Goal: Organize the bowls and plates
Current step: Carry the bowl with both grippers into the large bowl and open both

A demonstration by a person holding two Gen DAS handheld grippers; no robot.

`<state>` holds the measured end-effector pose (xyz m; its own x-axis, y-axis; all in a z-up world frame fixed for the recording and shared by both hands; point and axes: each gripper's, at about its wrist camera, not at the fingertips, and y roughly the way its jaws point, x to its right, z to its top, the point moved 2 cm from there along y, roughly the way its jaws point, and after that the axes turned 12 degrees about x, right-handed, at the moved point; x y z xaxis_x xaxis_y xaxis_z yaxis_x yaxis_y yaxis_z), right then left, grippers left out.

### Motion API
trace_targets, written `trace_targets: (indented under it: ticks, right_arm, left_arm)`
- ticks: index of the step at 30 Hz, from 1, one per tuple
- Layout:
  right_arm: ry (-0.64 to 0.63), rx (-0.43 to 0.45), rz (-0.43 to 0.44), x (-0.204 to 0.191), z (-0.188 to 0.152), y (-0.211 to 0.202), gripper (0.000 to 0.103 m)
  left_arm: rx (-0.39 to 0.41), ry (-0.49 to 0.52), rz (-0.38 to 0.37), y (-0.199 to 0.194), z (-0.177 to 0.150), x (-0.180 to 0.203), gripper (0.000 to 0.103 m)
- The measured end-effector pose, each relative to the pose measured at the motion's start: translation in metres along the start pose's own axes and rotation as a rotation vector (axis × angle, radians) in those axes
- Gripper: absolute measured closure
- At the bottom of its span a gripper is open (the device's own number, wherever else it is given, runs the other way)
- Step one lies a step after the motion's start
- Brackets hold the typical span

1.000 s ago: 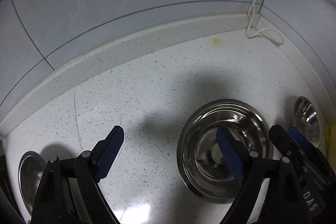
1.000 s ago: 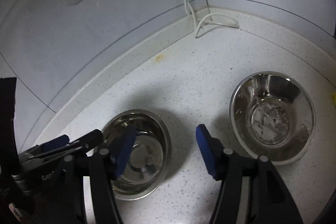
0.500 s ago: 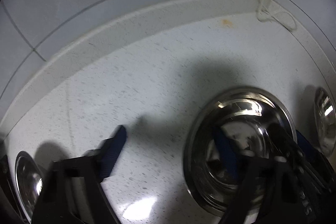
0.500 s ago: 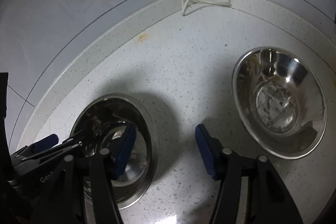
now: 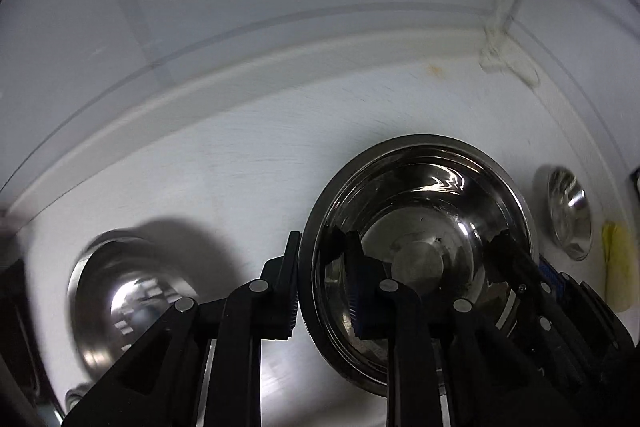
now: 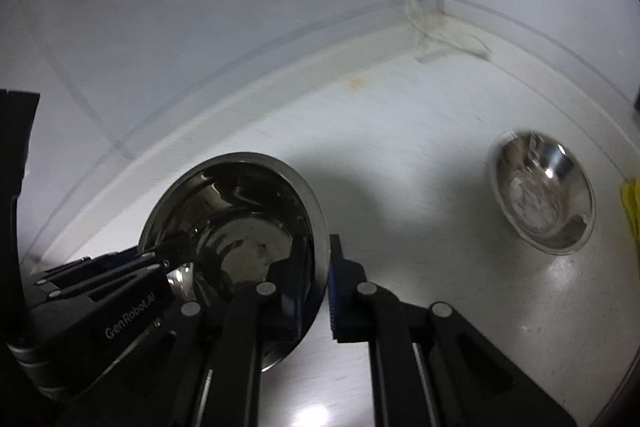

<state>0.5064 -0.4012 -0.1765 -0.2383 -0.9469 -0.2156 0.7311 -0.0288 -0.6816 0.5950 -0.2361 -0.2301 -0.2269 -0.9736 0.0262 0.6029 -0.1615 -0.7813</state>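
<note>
Two tools clamp one steel bowl [image 5: 416,251] above the bench [image 5: 248,163]: the left tool [image 5: 320,291] is closing on its left rim, the right tool [image 6: 316,291] pinches the opposite rim. Uneven pulling could make the thin, slick rim slip.

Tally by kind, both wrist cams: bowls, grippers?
Steel bowls: 3 (held bowl, left bowl, right bowl)
Grippers: 2 (left gripper, jaws closing on the held bowl's rim; right gripper, shut on its opposite rim)
Total: 5
</note>
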Motion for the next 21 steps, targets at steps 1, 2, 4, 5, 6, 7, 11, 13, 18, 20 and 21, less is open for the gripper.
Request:
trace_targets:
  ticks: [1,2,4,5,6,7,11,13,18,20,21]
  right_arm:
    - [-0.011,0.001,0.026,-0.015,0.001,-0.004,0.095]
    - [-0.029,0.004,0.059,-0.035,0.001,-0.009,0.095]
    - [-0.054,0.006,0.100,-0.062,-0.003,-0.014,0.095]
    - [-0.071,0.002,0.127,-0.080,-0.006,-0.015,0.095]
    - [-0.083,-0.002,0.146,-0.093,-0.010,-0.016,0.095]
    - [-0.097,-0.009,0.166,-0.107,-0.013,-0.016,0.095]
    - [-0.145,-0.057,0.223,-0.154,-0.036,-0.010,0.095]
    - [-0.162,-0.089,0.234,-0.168,-0.050,-0.004,0.095]
    - [-0.218,-0.154,0.228,-0.186,-0.082,0.012,0.094]
    - [-0.239,-0.173,0.217,-0.188,-0.092,0.019,0.094]
    - [-0.246,-0.183,0.212,-0.189,-0.095,0.023,0.094]
  left_arm:
    - [0.010,-0.013,0.014,-0.008,0.000,-0.012,0.086]
    - [0.019,-0.029,0.031,-0.015,0.002,-0.025,0.086]
    - [0.030,-0.075,0.066,-0.031,0.002,-0.059,0.086]
    - [0.034,-0.095,0.083,-0.036,0.000,-0.075,0.086]
    - [0.039,-0.115,0.102,-0.041,-0.003,-0.092,0.086]
    - [0.040,-0.130,0.116,-0.044,-0.007,-0.104,0.086]
    - [0.015,-0.182,0.166,-0.048,-0.031,-0.152,0.086]
    - [-0.010,-0.202,0.182,-0.043,-0.045,-0.169,0.086]
    - [-0.062,-0.225,0.194,-0.023,-0.076,-0.192,0.086]
    - [-0.079,-0.224,0.196,-0.014,-0.084,-0.195,0.085]
    - [-0.084,-0.222,0.199,-0.012,-0.088,-0.198,0.085]
